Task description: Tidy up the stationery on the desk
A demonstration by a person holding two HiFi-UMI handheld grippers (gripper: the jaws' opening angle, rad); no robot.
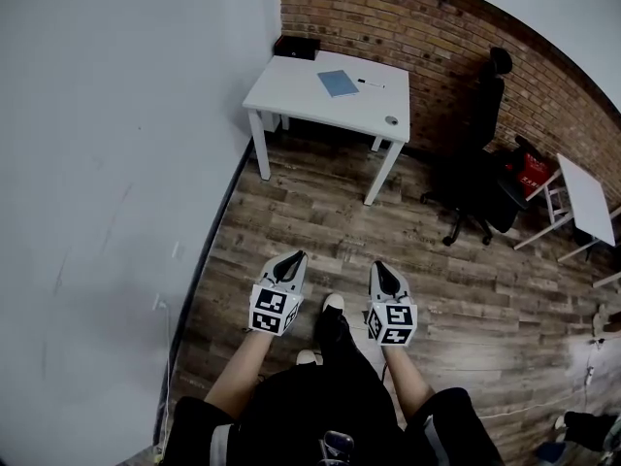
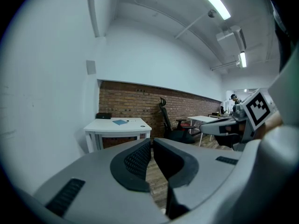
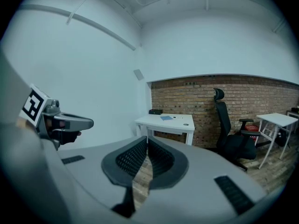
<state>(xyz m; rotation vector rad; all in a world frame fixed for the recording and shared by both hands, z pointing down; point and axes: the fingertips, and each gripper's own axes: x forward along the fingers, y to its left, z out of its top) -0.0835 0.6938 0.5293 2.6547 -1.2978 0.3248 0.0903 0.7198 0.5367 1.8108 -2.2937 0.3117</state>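
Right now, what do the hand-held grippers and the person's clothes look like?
The left hand-held gripper and right hand-held gripper match: pale grey tapered shells, black ribbed pads, each carrying a cube with black-and-white square markers. No cables show. The person wears dark clothing.

I'm holding the left gripper (image 1: pixel 291 258) and right gripper (image 1: pixel 381 269) side by side over the floor (image 1: pixel 320 212), well short of the desk (image 1: pixel 291 90), which is sitting ahead in the corner between the side wall (image 1: pixel 116 163) and the brick wall (image 1: pixel 437 47). On the desk, a box (image 1: pixel 297 48) is sitting at the back left corner, a notebook (image 1: pixel 338 83) is lying mid-top with a pen (image 1: pixel 370 83) just right of it, and a small round item (image 1: pixel 391 120) is lying near the front right corner. An office chair (image 1: pixel 480 163) is standing right of the desk by the brick wall, with a second table (image 1: pixel 585 197) standing further right.
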